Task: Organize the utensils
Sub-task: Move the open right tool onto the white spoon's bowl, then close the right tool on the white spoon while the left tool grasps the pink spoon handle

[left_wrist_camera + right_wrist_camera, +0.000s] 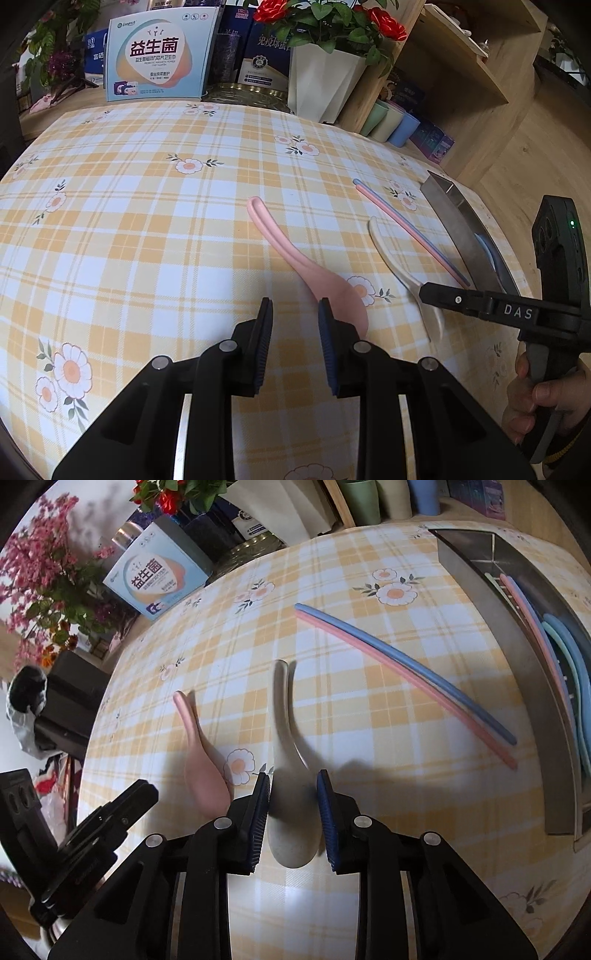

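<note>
- The right tongs point down at the tabletop, which is covered in a yellow checked cloth with flowers. The bowl of a cream spoon lies between their blue pads; the left pad sits against the bowl's edge, while a narrow gap shows at the right pad, so the spoon is straddled, not clamped.
- The cream spoon's handle runs away from the tongs, up the cloth.
- The left tongs hover over the cloth, partly open with nothing between the pads; their right pad is just beside the bowl of a pink spoon.
- A blue chopstick and a pink chopstick lie side by side on the cloth, to the right of the cream spoon.
- A steel tray stands at the tabletop's right edge, with pink, green and blue utensils inside.
- A person's hand grips the right handle.
</note>
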Available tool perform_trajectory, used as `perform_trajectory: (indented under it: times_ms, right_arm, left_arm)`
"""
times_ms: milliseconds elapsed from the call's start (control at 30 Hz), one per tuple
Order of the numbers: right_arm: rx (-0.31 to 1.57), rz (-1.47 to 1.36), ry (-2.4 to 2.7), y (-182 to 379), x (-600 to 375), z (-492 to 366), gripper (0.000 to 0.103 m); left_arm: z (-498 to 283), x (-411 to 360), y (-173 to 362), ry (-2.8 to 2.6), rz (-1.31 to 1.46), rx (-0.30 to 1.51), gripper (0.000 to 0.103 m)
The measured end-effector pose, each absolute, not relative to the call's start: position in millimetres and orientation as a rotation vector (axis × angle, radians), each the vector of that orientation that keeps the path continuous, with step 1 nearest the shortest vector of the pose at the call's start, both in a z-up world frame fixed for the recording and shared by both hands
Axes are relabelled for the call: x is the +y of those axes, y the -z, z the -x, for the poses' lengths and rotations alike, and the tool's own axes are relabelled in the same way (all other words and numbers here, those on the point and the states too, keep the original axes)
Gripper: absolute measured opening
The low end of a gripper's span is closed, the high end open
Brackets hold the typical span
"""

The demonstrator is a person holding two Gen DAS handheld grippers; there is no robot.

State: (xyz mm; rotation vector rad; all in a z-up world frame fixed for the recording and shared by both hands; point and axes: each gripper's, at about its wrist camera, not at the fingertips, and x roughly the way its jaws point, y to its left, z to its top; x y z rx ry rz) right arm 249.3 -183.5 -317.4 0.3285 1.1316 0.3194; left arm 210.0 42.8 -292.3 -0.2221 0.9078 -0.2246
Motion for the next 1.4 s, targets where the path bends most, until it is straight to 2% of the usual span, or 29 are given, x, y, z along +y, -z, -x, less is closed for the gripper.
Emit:
perform_trajectory:
  times_ms: [367, 633, 867, 933, 1167, 1267, 1333, 1400]
  right_arm:
    - [1.093, -0.356, -0.229, 318, -213, -246, 0.026]
    - [1.091, -0.274, -0.22, 318, -214, -254, 0.026]
    - [1.04, -0.106, -0.261, 304, -195, -269, 0.029]
    - [1.036, -0.084, -0.269, 304, -191, -275, 0.038]
    - [1.039, -0.052, -0.312, 311, -179, -290, 0.039]
    - [1.029, -0.02, -0.323, 315, -173, -289, 0.037]
    - [1.021, 0.01, -0.317, 317, -170, -287, 0.019]
    - [1.01, 0.023, -0.322, 318, -169, -284, 0.019]
  left_arm:
    - [-200, 36, 287, 0.222, 0.191, 0.908, 0.025]
    - [-200, 38, 288, 0.214, 0.202, 0.917, 0.025]
    - [-203, 42, 289, 0.202, 0.221, 0.921, 0.025]
    - [-204, 43, 289, 0.201, 0.231, 0.924, 0.029]
    - [-209, 45, 289, 0.201, 0.249, 0.933, 0.03]
    - [-211, 45, 290, 0.196, 0.256, 0.942, 0.03]
    - [-212, 44, 291, 0.193, 0.256, 0.946, 0.03]
    - [-215, 44, 292, 0.191, 0.259, 0.952, 0.03]
